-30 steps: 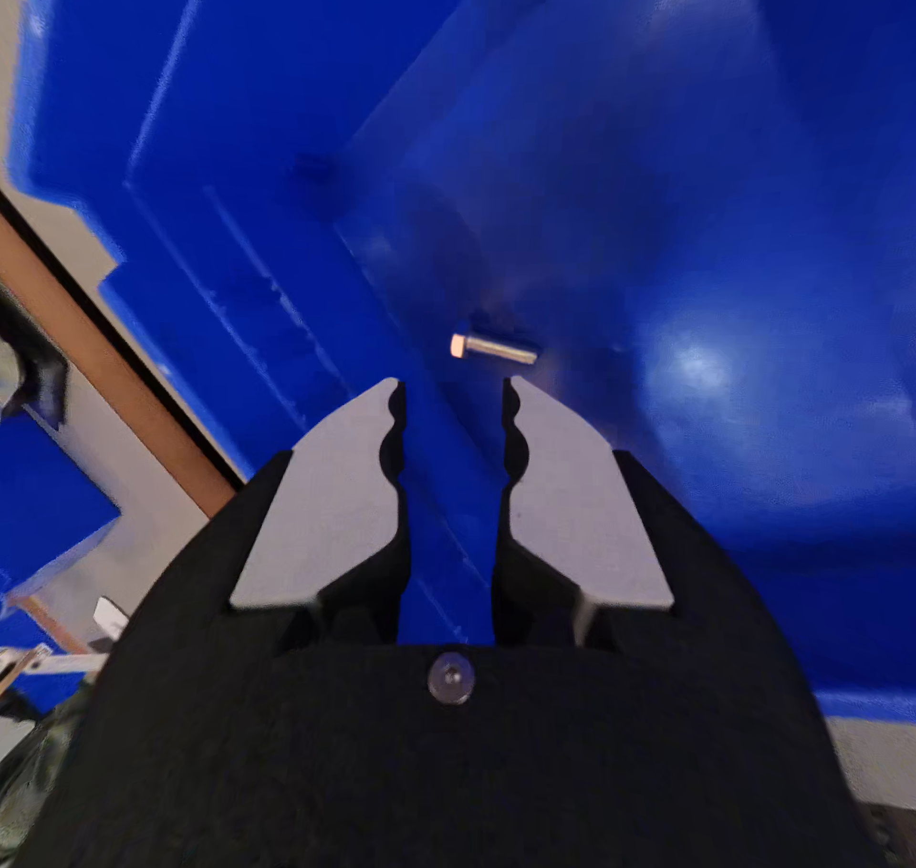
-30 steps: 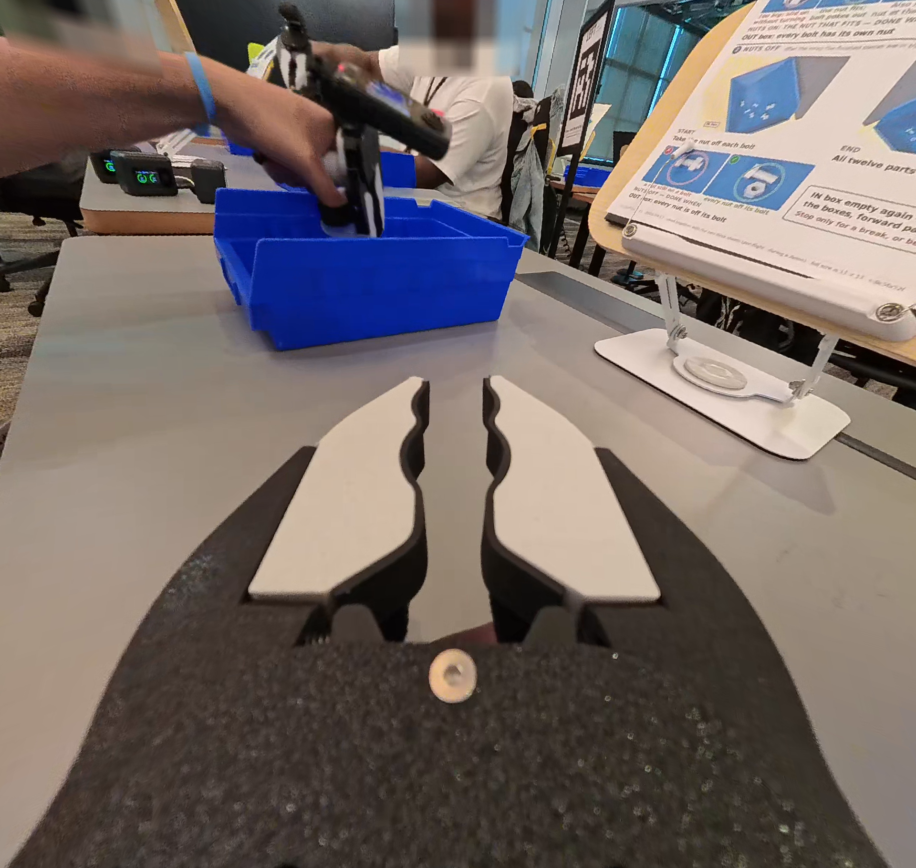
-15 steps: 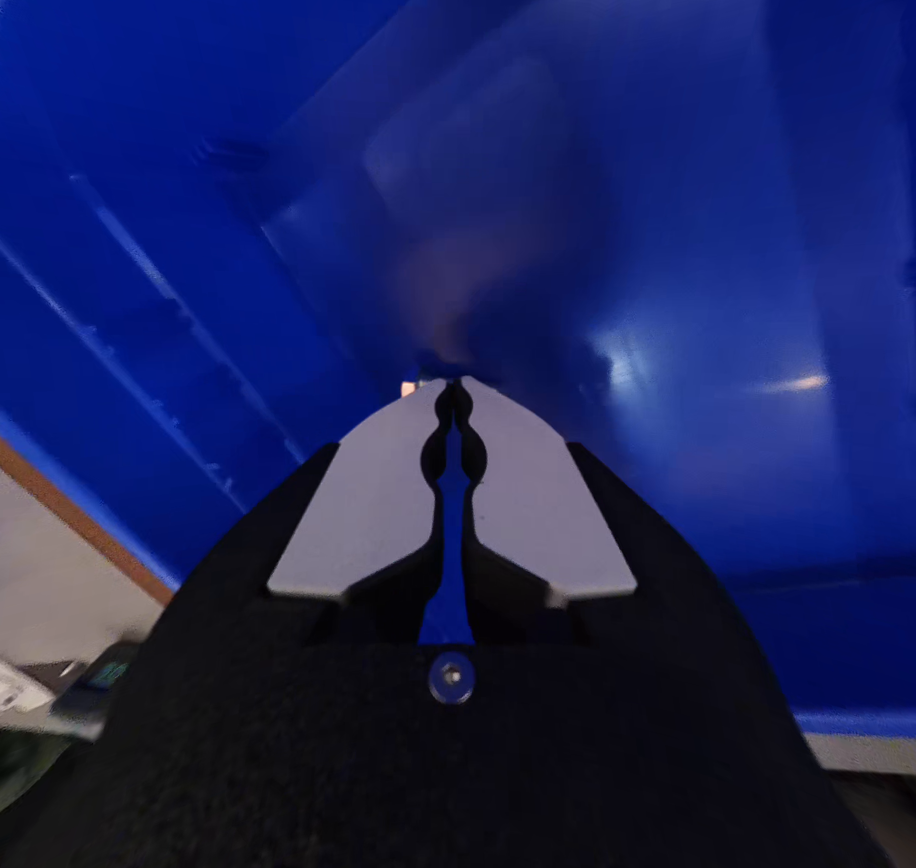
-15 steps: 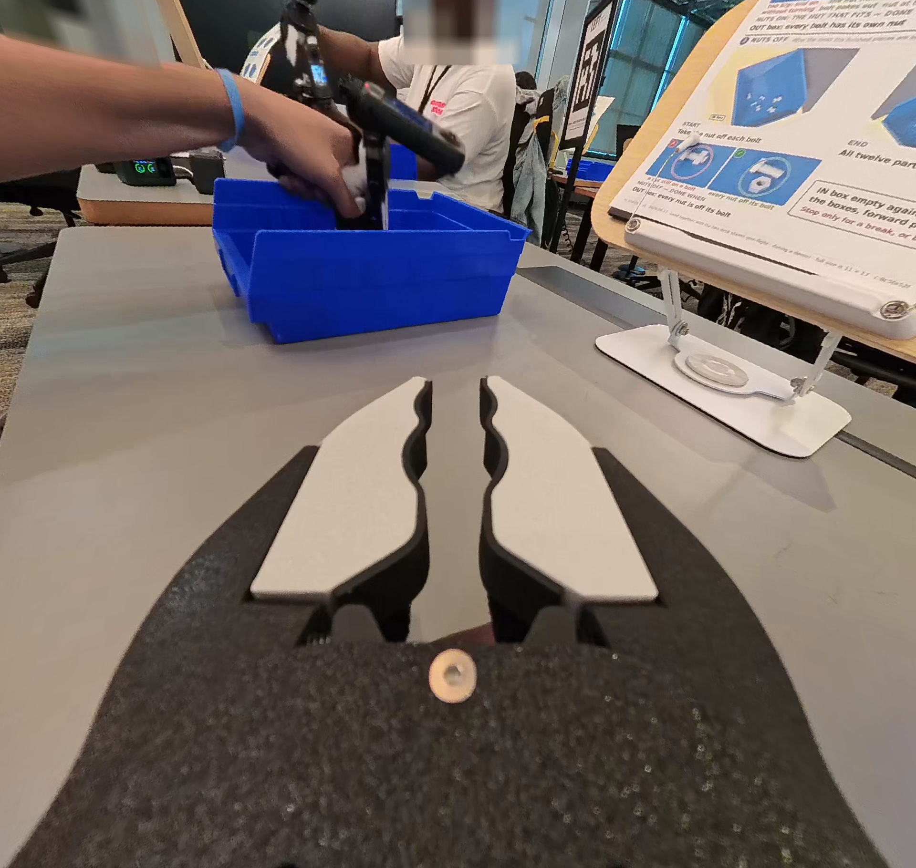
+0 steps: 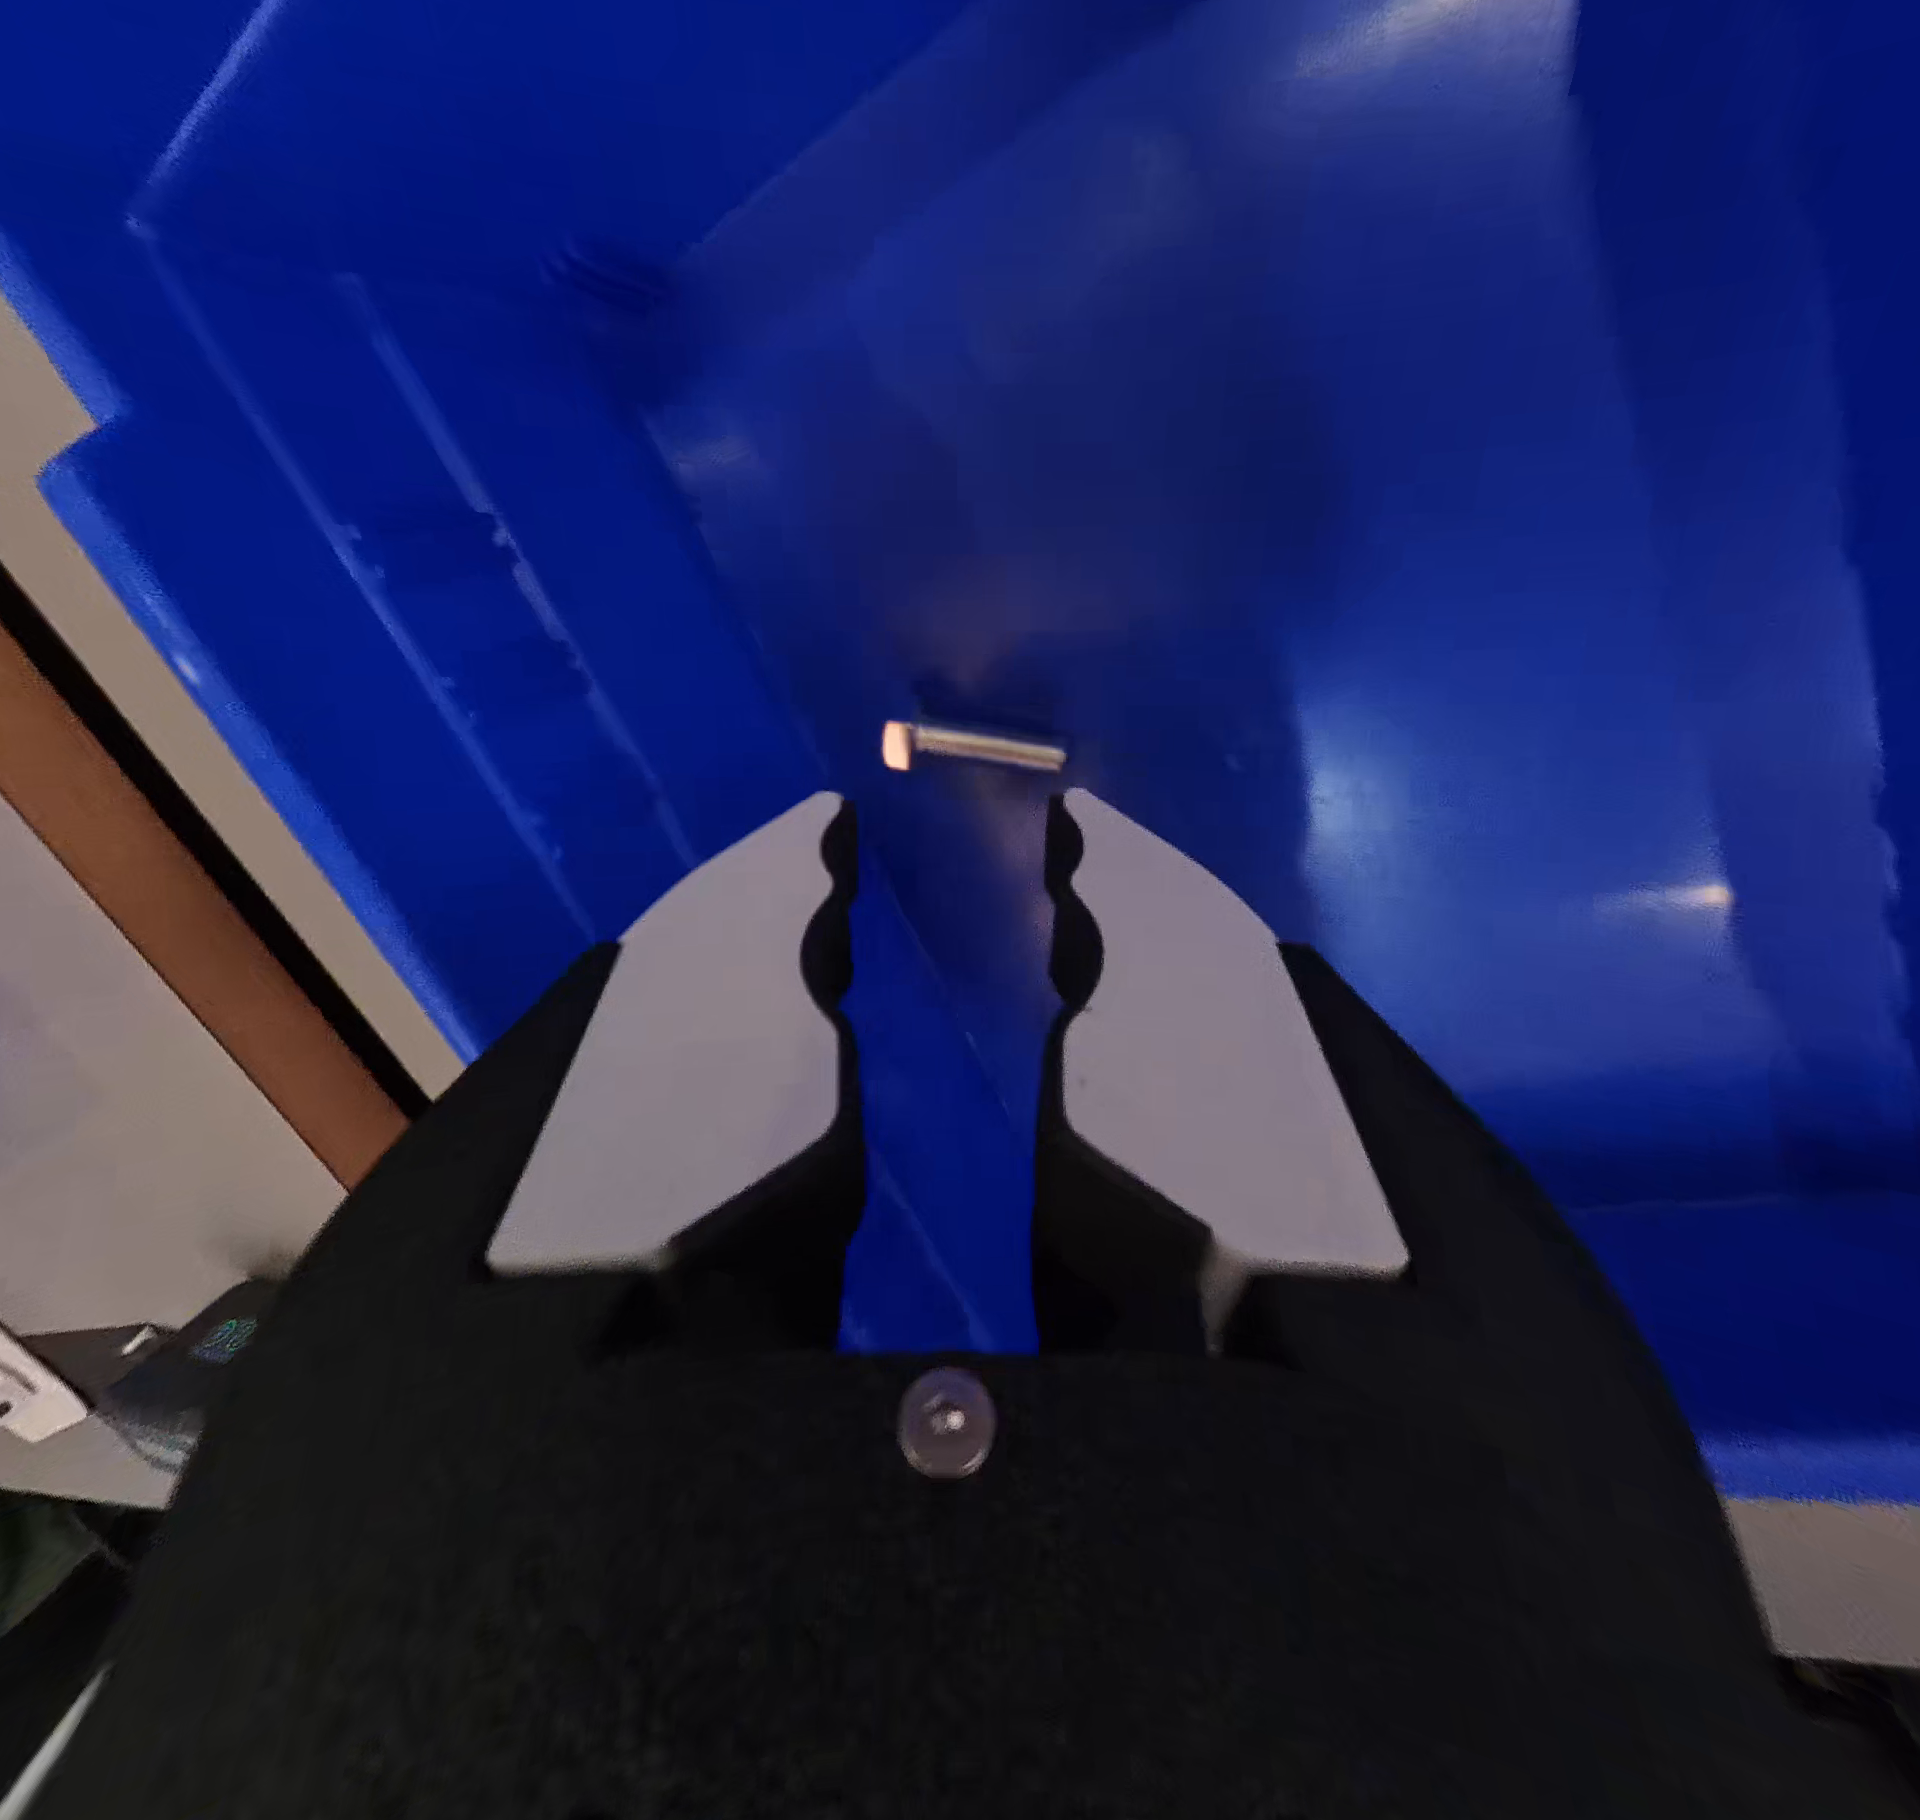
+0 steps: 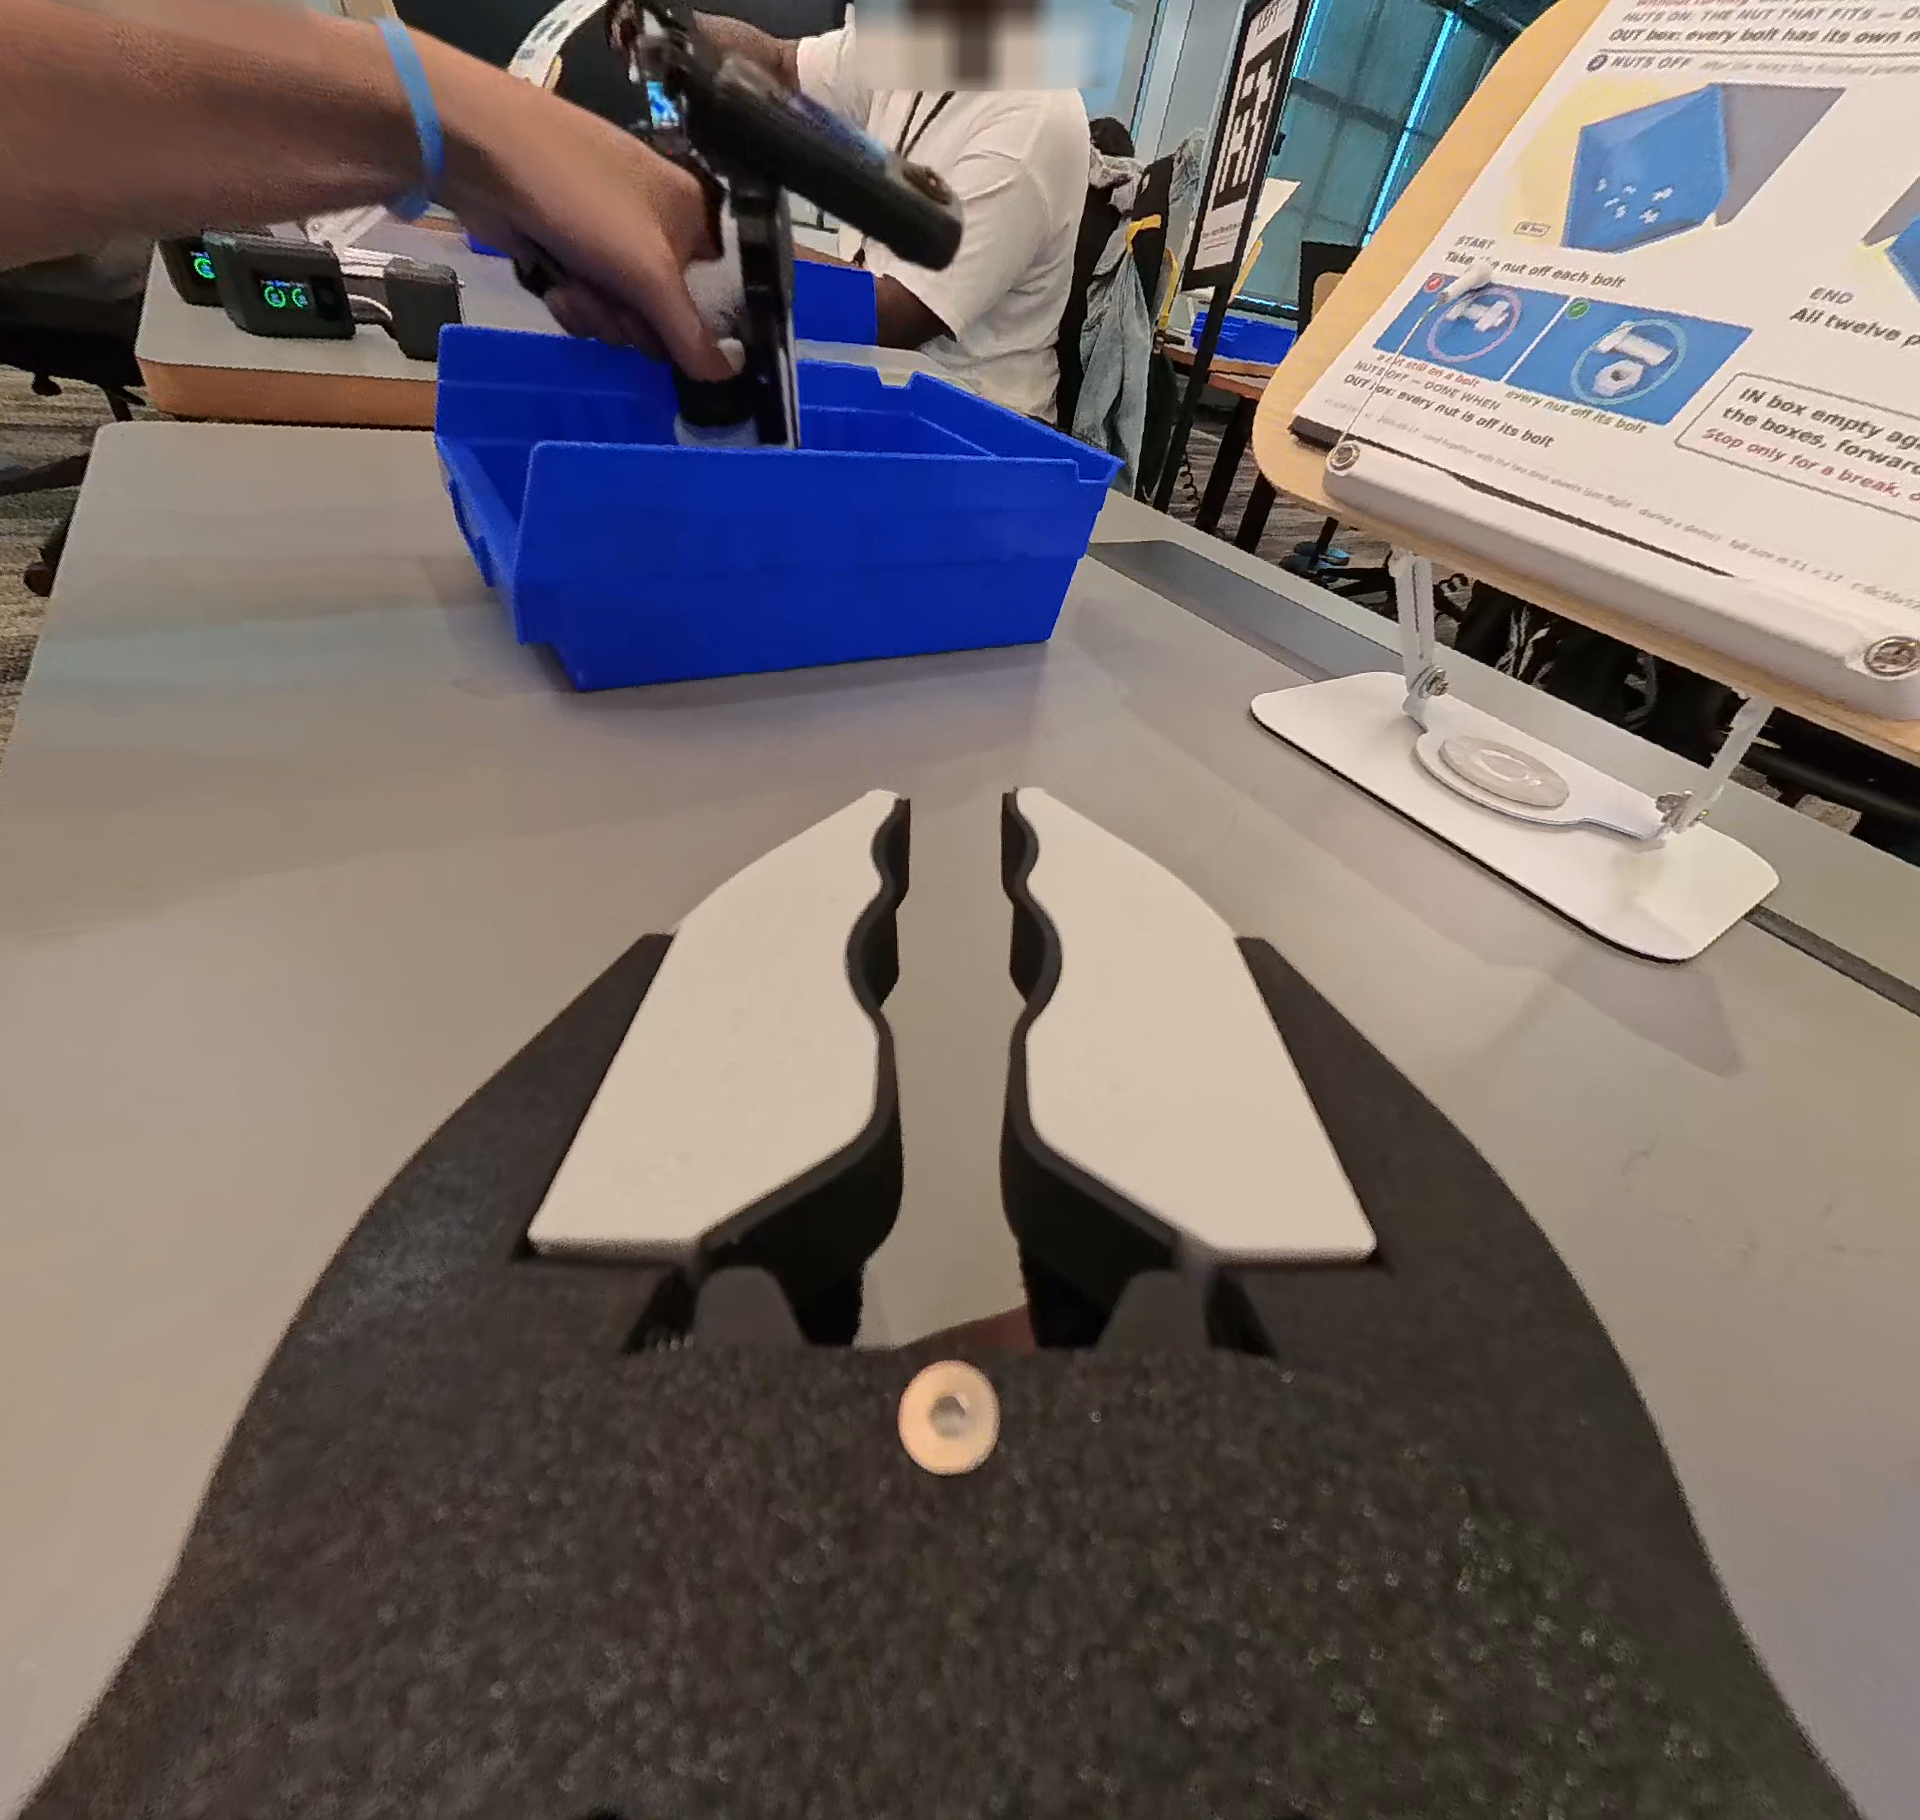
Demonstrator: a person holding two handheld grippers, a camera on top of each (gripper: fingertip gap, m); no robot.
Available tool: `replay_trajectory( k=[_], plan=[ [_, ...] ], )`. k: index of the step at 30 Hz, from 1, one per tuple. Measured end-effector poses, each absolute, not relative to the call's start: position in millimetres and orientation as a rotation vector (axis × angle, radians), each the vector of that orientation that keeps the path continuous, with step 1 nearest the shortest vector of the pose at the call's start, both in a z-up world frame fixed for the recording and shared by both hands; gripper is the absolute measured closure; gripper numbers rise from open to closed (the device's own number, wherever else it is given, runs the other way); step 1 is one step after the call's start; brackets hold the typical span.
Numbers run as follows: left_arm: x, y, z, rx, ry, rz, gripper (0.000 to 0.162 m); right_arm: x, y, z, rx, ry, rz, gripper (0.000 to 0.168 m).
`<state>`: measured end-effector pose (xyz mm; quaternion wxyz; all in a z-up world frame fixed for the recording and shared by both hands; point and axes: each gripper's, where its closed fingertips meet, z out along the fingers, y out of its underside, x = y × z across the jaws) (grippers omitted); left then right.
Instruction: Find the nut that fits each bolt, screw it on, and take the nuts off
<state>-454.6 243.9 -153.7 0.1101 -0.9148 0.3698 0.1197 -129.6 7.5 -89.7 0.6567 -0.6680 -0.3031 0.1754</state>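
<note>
A small silver bolt (image 5: 971, 747) lies on its side on the floor of the blue bin (image 5: 1351, 420), head to the left. My left gripper (image 5: 951, 802) is open and empty, its fingertips just short of the bolt and to either side of it. The right wrist view shows the left gripper (image 6: 753, 357) held by a hand, pointing down into the blue bin (image 6: 790, 544). My right gripper (image 6: 954, 804) is open a little and empty, low over the grey table (image 6: 312, 835) in front of the bin. No nut shows.
An instruction sheet on a tilted board (image 6: 1662, 264) stands on a white stand base (image 6: 1507, 814) at the right. A second table with small black devices (image 6: 281, 290) and a seated person lie behind the bin.
My left gripper was open, closed at the bolt half a second ago, and is open again with the bolt lying on the bin floor. The right gripper has barely moved.
</note>
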Motion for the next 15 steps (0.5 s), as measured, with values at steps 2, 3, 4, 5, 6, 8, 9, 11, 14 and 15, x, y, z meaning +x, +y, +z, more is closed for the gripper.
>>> replay_trajectory(
  k=[2,3,4,5,6,8,9,11,14,15],
  plan=[
    [-456,247,-163,-2.766,1.06,0.307,0.111,-129,8,-90,-1.514,-0.685,0.4,0.152],
    [-454,245,-169,-2.813,1.057,0.255,0.106,-129,8,-90,-1.514,-0.682,0.4,0.152],
    [-453,243,-173,-2.847,1.062,0.217,0.106,-128,8,-89,-1.514,-0.68,0.399,0.152],
    [-455,243,-177,-2.863,1.073,0.217,0.106,-127,8,-89,-1.516,-0.677,0.399,0.152],
    [-458,243,-180,-2.868,1.086,0.239,0.105,-126,8,-89,-1.515,-0.674,0.402,0.152],
    [-459,241,-187,-2.887,1.098,0.245,0.111,-126,7,-88,-1.513,-0.671,0.409,0.152],
    [-457,240,-187,-2.89,1.091,0.216,0.12,-126,7,-88,-1.512,-0.671,0.411,0.153],
    [-458,238,-187,-2.896,1.084,0.219,0.122,-127,7,-88,-1.514,-0.677,0.41,0.153],
    [-451,229,-184,-2.901,1.086,0.118,0.123,-129,6,-89,-1.512,-0.684,0.408,0.153],
    [-445,227,-180,-2.881,1.071,0.045,0.123,-129,6,-88,-1.511,-0.685,0.409,0.153]
  ],
)
